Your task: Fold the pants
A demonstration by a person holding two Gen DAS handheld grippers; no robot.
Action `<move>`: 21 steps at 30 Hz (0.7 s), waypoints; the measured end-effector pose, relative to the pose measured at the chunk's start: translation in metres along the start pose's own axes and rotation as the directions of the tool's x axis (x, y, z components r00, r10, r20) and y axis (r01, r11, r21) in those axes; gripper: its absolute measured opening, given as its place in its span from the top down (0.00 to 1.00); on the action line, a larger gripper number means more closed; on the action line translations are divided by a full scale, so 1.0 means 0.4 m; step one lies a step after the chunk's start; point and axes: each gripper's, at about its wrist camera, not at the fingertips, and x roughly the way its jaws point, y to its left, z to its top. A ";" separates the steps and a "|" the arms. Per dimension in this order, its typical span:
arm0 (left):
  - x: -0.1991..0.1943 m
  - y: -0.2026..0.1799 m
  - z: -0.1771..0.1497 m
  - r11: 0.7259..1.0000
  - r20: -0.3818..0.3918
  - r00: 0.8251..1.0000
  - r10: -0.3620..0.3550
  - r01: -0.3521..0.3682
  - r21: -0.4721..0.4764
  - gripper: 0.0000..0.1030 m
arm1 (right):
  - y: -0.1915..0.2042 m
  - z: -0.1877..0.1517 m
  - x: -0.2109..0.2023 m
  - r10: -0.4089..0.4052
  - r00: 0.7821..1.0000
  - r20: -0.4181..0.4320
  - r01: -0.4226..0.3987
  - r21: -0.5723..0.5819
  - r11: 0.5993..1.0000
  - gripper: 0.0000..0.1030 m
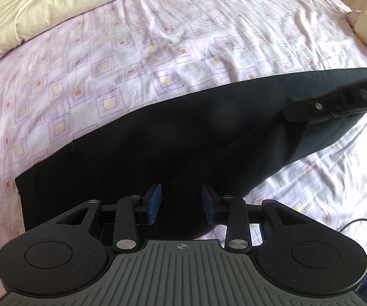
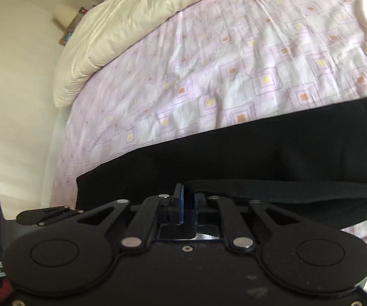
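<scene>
Black pants point(image 1: 157, 140) lie stretched left to right across a pink patterned bed sheet point(image 1: 106, 63). My left gripper point(image 1: 182, 204) points down over their near edge. Its blue pads point(image 1: 155, 204) stand apart, dark cloth shows in the gap, and no fold looks pinched. My right gripper point(image 1: 291, 111) reaches in from the right and lifts a flap of the pants there. In the right wrist view the pants point(image 2: 234, 153) fill the lower half. The right gripper point(image 2: 189, 201) has its pads almost together on the end of a black band point(image 2: 285, 191) along the pants' edge.
A cream duvet point(image 1: 55, 12) is bunched along the far side of the bed. In the right wrist view the mattress edge drops off at the left to a pale floor point(image 2: 17, 102), with a small bedside stand point(image 2: 66, 17) beyond. A dark cable point(image 1: 362, 224) lies at the lower right.
</scene>
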 end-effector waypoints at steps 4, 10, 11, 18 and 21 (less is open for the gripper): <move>0.024 0.036 -0.014 0.998 -0.034 0.999 0.034 -0.036 -0.060 0.67 | 0.051 -0.061 0.001 -0.009 1.000 -0.024 0.004 -0.188 0.982 0.43; 0.070 0.087 -0.033 0.989 -0.111 0.993 0.038 -0.053 -0.137 0.67 | 0.109 -0.147 0.056 -0.053 0.997 -0.063 0.022 -0.421 0.907 0.45; 0.069 0.090 -0.037 0.989 -0.111 0.993 0.038 -0.053 -0.139 0.67 | 0.114 -0.148 0.063 -0.054 0.996 -0.071 0.018 -0.433 0.901 0.52; 0.081 0.098 -0.052 0.991 -0.131 0.990 0.054 -0.069 -0.116 0.67 | -0.054 -0.006 0.017 0.278 0.944 -0.180 -0.215 0.303 0.928 0.94; 0.081 0.104 -0.056 0.990 -0.133 0.990 0.047 -0.063 -0.125 0.67 | -0.046 0.004 -0.007 0.167 0.969 -0.181 -0.140 0.153 0.978 0.88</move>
